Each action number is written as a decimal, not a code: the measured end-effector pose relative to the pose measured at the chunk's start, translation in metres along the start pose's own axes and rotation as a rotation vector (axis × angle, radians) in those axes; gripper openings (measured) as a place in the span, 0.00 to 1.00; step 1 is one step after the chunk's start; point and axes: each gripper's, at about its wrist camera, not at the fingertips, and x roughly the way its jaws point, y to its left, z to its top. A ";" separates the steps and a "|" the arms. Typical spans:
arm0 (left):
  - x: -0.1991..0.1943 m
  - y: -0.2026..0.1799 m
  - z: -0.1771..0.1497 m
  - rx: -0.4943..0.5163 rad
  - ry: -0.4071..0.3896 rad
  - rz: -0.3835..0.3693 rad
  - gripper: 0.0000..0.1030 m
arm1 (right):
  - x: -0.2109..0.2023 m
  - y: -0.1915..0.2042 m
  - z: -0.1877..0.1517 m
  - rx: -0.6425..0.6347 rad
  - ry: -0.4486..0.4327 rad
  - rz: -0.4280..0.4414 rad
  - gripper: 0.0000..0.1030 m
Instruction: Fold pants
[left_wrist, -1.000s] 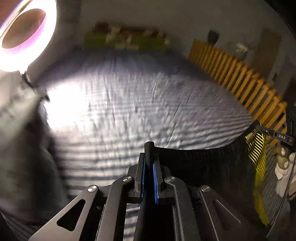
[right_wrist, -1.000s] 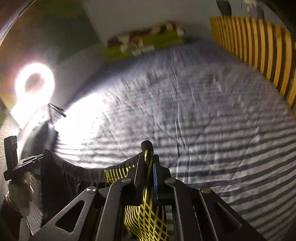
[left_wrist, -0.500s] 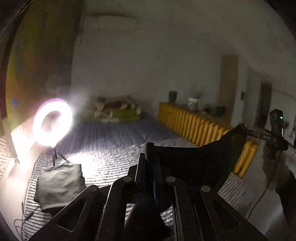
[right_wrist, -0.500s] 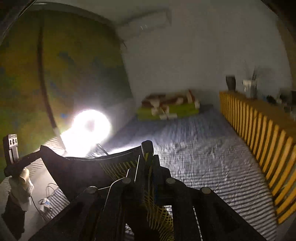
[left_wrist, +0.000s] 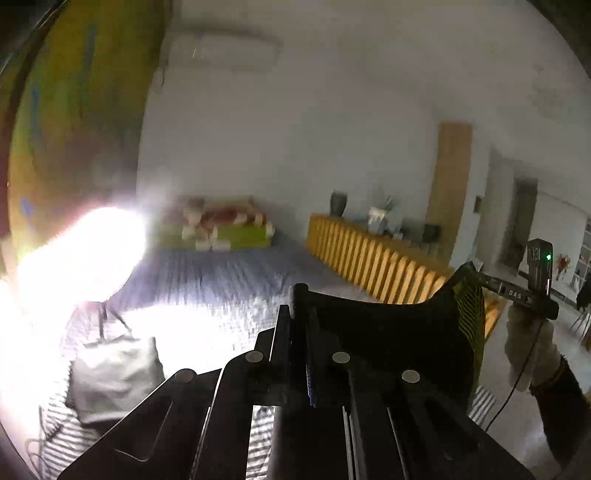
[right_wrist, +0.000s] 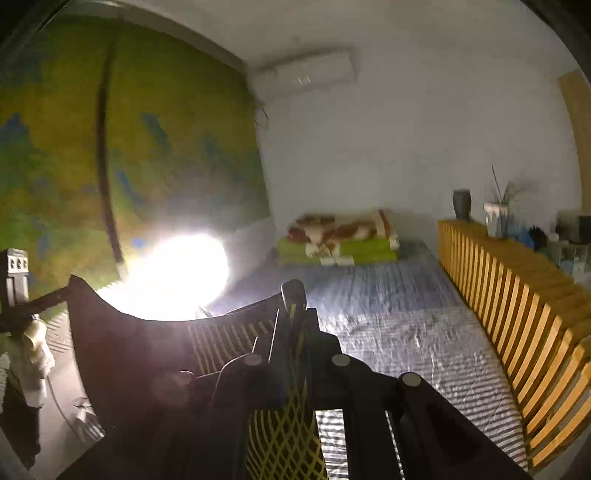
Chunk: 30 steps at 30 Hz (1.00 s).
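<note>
Black fabric with yellow lattice print, the pants (right_wrist: 147, 354), hangs stretched between the two grippers: the left gripper (left_wrist: 301, 295) is clamped on one end of the waistband, the right gripper (right_wrist: 293, 295) on the other, both jaws closed tight on cloth. A second ago both cameras looked down at the bed; now they face the room, so the pants have been lifted clear and held up, probably to shake them straight before laying them down. Below and ahead of the grippers lies the striped bed (right_wrist: 399, 332), a grey folded garment (left_wrist: 114, 373) down to the left gripper's left. Farther off, a glaring ring light (right_wrist: 177, 277), folded blankets (right_wrist: 340, 236), a yellow slatted cabinet (right_wrist: 517, 314).
</note>
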 end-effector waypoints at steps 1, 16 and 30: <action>0.028 0.009 -0.007 -0.007 0.035 0.014 0.06 | 0.028 -0.008 -0.008 0.004 0.039 -0.019 0.06; 0.457 0.127 -0.181 -0.127 0.542 0.218 0.06 | 0.393 -0.156 -0.178 0.049 0.563 -0.230 0.06; 0.455 0.146 -0.180 -0.166 0.546 0.245 0.17 | 0.407 -0.207 -0.195 0.057 0.581 -0.348 0.18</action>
